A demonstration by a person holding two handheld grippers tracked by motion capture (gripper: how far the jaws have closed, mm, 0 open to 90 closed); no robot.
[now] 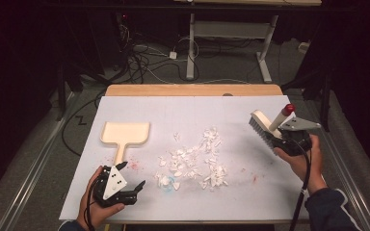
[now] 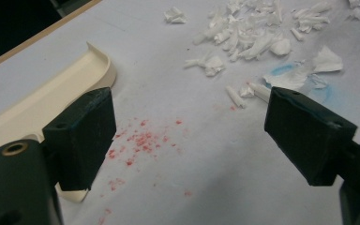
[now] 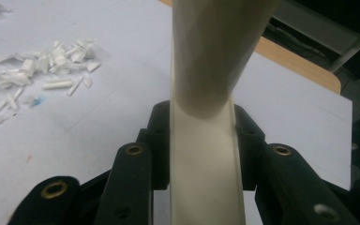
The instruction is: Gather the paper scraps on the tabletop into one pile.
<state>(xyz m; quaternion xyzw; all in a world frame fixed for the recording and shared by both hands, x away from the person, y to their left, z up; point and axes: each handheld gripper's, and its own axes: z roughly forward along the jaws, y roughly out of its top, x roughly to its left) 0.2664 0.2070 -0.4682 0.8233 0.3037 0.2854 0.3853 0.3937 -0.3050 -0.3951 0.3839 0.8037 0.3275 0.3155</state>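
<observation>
**Brush clamped in one hand, dustpan lying free by the other**

While the right gripper (image 1: 289, 136) hangs over the right edge of the white sheet (image 1: 270, 187), its jaws are pressed together on the cream handle of a brush (image 1: 266, 126). In the right gripper view the handle (image 3: 205, 159) runs straight up between the two black jaws, which touch it on both sides. The brush is lifted and tilted, with its bristles turned toward the middle of the table and its red-tipped handle end pointing up and to the right.

The left gripper (image 1: 137, 190) sits low at the near left of the sheet, jaws spread wide apart with nothing between them. In the left gripper view its two pads frame bare sheet marked with red specks (image 2: 140, 140). The left pad (image 2: 82, 136) stands just in front of the handle of the dustpan (image 2: 51, 98); whether it touches it cannot be told.

By count: one brush, one dustpan (image 1: 125, 133), two grippers, and one loose heap of torn white paper scraps (image 1: 195, 161), too many and too small to number. The dustpan lies flat on the left half of the sheet, its handle pointing toward the person, just beside the left gripper. The scraps are spread across the middle, between dustpan and brush, well apart from the brush. A faint blue smudge (image 1: 171, 185) marks the sheet at the heap's near edge.
</observation>
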